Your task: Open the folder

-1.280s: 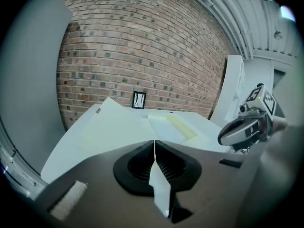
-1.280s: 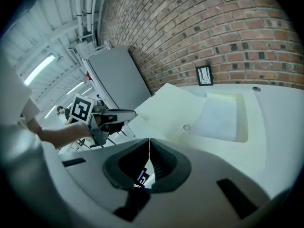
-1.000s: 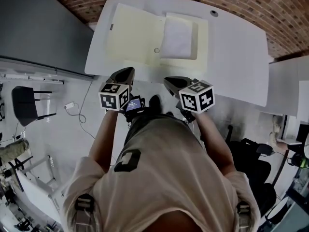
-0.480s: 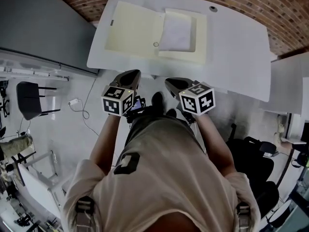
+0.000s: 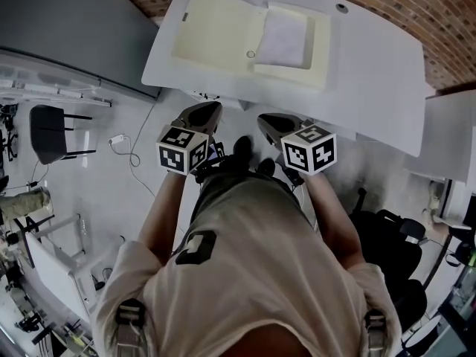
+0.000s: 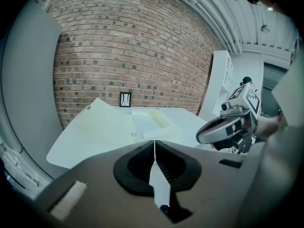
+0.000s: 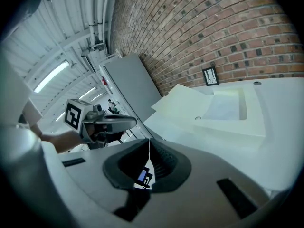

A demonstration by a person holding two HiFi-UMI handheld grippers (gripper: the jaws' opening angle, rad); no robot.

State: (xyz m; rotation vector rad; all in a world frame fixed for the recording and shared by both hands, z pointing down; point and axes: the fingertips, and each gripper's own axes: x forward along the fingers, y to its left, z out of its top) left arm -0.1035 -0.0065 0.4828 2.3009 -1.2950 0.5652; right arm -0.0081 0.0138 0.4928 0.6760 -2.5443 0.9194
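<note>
The white tabletop (image 5: pixel 387 73) stands against a brick wall (image 5: pixel 416 6). A small framed picture (image 6: pixel 125 99) stands at the tabletop's far edge, against the wall. A round cable port (image 5: pixel 341 8) sits near the far edge, right of centre. A grey panel (image 5: pixel 67 21) stands just beside the left edge. On the floor at left are a black chair (image 5: pixel 48 129) and a small white adapter (image 5: pixel 117 139) with its cable. A black office chair (image 5: pixel 387 251) stands at right.

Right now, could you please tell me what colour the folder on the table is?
Pale cream-yellow folder, holding a white sheet; the head view shows it best.
</note>
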